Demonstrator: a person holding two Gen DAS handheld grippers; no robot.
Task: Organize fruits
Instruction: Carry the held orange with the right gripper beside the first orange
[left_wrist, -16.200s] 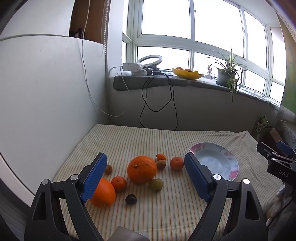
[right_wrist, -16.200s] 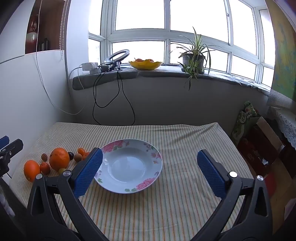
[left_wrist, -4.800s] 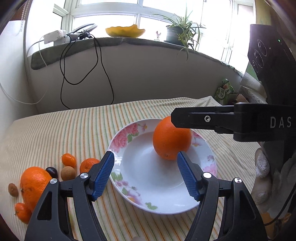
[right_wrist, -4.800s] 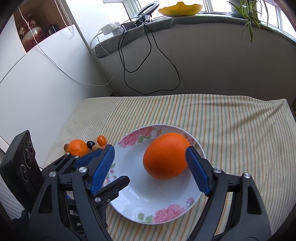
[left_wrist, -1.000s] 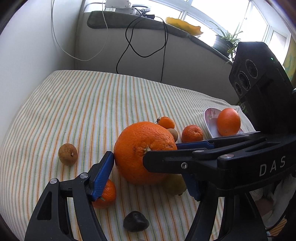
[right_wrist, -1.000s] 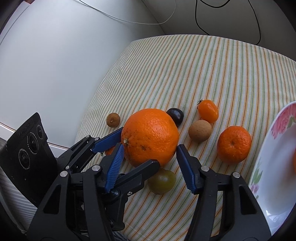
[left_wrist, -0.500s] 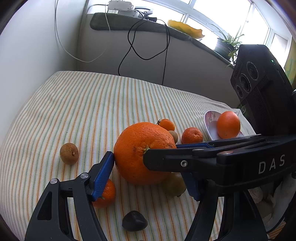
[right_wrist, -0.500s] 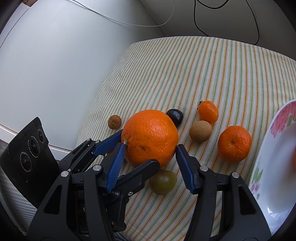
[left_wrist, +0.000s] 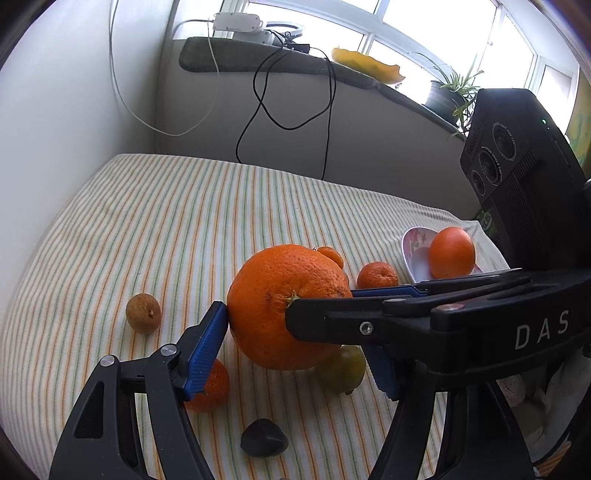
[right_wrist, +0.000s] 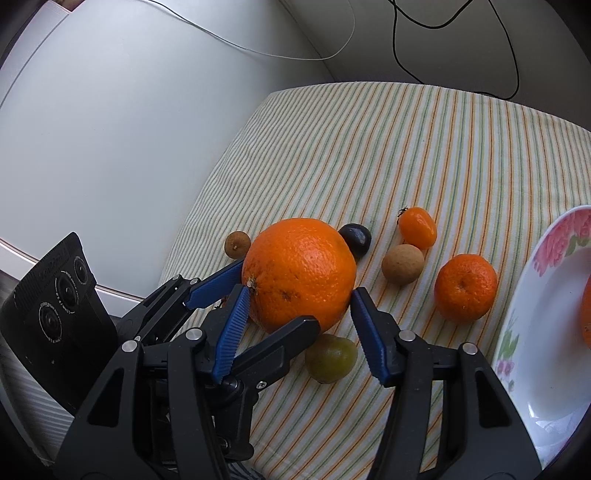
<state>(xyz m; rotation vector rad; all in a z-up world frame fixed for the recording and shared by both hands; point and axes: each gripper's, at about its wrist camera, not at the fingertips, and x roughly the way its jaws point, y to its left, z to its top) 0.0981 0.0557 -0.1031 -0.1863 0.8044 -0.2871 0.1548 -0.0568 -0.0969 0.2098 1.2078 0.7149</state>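
A big orange (left_wrist: 288, 306) (right_wrist: 299, 271) is held a little above the striped cloth, clamped from both sides. My left gripper (left_wrist: 295, 350) presses its blue pads on the orange's flanks, and my right gripper (right_wrist: 299, 328) is shut across it from the other side. Its black finger (left_wrist: 369, 321) crosses the left wrist view. A smaller orange (left_wrist: 451, 252) lies on the floral plate (left_wrist: 415, 251) (right_wrist: 532, 332) at the right.
On the cloth lie a greenish fruit (right_wrist: 330, 358), a mandarin (right_wrist: 465, 286), a kumquat (right_wrist: 417, 227), two brown longans (right_wrist: 402, 264) (left_wrist: 143, 313), a dark plum (right_wrist: 355, 240), another dark fruit (left_wrist: 264, 442) and a small mandarin (left_wrist: 210, 387). A white wall stands left.
The big orange has risen slightly off the cloth between both grippers, showing more of the greenish fruit beneath it. The other fruits have not moved.
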